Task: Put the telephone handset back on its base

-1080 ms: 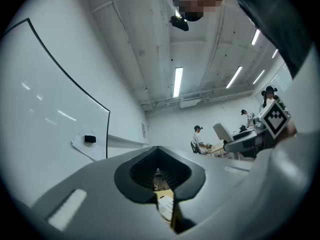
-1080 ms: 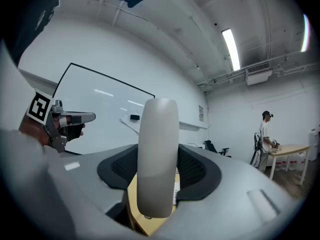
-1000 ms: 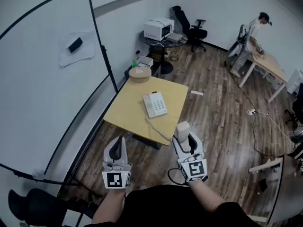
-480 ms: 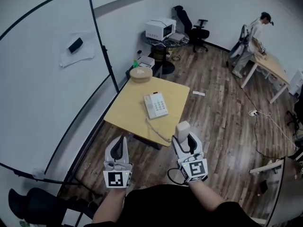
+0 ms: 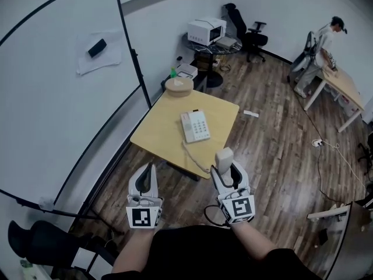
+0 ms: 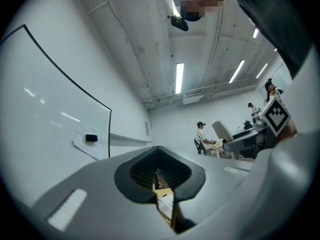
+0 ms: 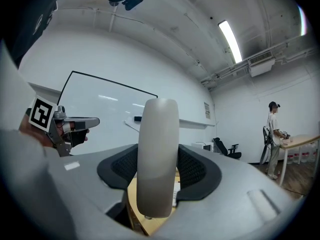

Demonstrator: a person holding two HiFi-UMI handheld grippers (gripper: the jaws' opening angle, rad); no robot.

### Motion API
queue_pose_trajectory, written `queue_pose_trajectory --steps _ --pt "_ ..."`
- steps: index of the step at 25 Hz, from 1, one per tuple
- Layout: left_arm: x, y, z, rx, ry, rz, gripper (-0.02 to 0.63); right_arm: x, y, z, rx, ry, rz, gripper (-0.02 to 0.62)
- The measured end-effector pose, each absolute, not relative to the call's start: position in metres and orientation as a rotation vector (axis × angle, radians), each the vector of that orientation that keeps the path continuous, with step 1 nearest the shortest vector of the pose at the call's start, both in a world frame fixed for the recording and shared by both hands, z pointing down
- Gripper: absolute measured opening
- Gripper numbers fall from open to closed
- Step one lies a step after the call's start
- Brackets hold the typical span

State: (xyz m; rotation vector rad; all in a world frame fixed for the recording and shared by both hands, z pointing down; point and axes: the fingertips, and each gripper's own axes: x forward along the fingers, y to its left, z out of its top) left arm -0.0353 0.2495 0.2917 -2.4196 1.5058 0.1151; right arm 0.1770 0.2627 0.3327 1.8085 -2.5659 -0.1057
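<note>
The pale grey plastic telephone handset [image 7: 157, 156] is standing upright between the jaws of the right gripper [image 5: 226, 169], which are clamping it on both sides about halfway up. It is hanging in the air just off the near corner of the square light-wood table [image 5: 156, 134], above the dark plank floor [image 5: 274, 150]. The white push-button telephone base [image 5: 194, 126] is lying near the middle of the tabletop, a little toward the right edge, well apart from the handset. The curly white cord [image 5: 194, 159] is running from the base across the tabletop and over the near edge toward the handset.

The right gripper view is showing the clamp closely, with only a slice of table behind the handset, while the head view is showing the whole table, base and cord. The left gripper [image 5: 148, 169] is hovering beside the right one, off the table's near-left edge; its own view is showing the jaws brought together on nothing, a sliver of tabletop peeking through the slit.

A round tan lidded box [image 5: 179, 85] is sitting at the table's far corner. Beyond it, a white microwave [image 5: 206, 31] and a black office chair [image 5: 255, 38] are standing by the far wall, and a person [image 5: 324, 42] is leaning at another desk [image 5: 344, 83]. A large whiteboard [image 5: 52, 98] carrying a black eraser [image 5: 97, 47] is running along the left wall
</note>
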Motion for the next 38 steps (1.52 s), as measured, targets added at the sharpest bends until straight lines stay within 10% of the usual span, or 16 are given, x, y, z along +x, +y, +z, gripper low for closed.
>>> queue_pose_trajectory --steps 38 --pt "-0.074 -0.023 0.314 -2.555 1.398 0.115 0.0 0.122 0.043 0.369 1.846 -2.424 0.016 0.233"
